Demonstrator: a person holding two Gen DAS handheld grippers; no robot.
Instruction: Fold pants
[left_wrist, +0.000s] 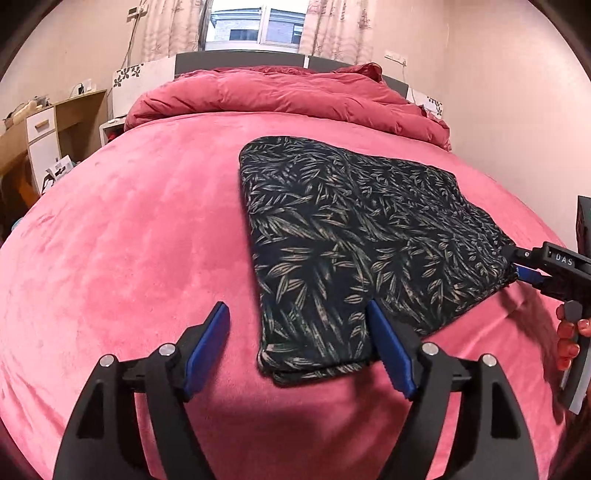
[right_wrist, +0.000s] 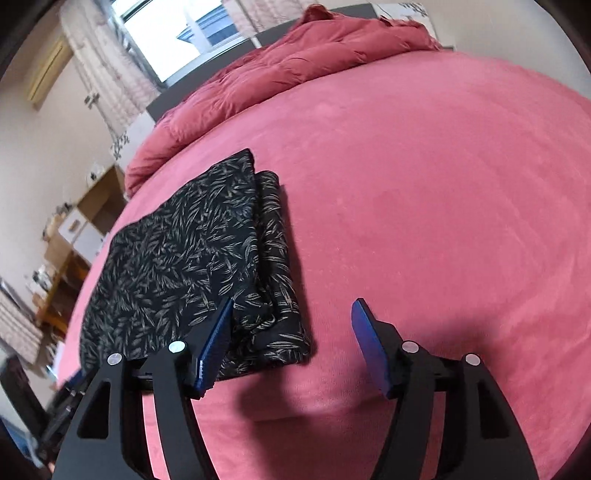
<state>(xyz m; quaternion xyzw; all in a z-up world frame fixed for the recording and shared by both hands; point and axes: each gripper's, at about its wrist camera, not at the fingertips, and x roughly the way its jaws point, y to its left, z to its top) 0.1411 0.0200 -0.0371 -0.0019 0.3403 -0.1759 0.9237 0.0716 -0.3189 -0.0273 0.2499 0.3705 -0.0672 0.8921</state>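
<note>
The black pants with a pale leaf print (left_wrist: 351, 236) lie folded in a flat stack on the pink bed (left_wrist: 129, 240). My left gripper (left_wrist: 297, 310) is open and empty, just above the stack's near left corner. My right gripper (right_wrist: 291, 306) is open and empty at the stack's near right corner; the pants (right_wrist: 192, 258) lie left of and under its left finger. The right gripper also shows at the right edge of the left wrist view (left_wrist: 517, 258), beside the pants' right edge.
A rumpled red duvet (left_wrist: 288, 92) lies at the head of the bed under a window. A wooden desk with drawers (left_wrist: 44, 133) stands left of the bed. The pink sheet stretches wide to the left of the pants and to their right (right_wrist: 443, 184).
</note>
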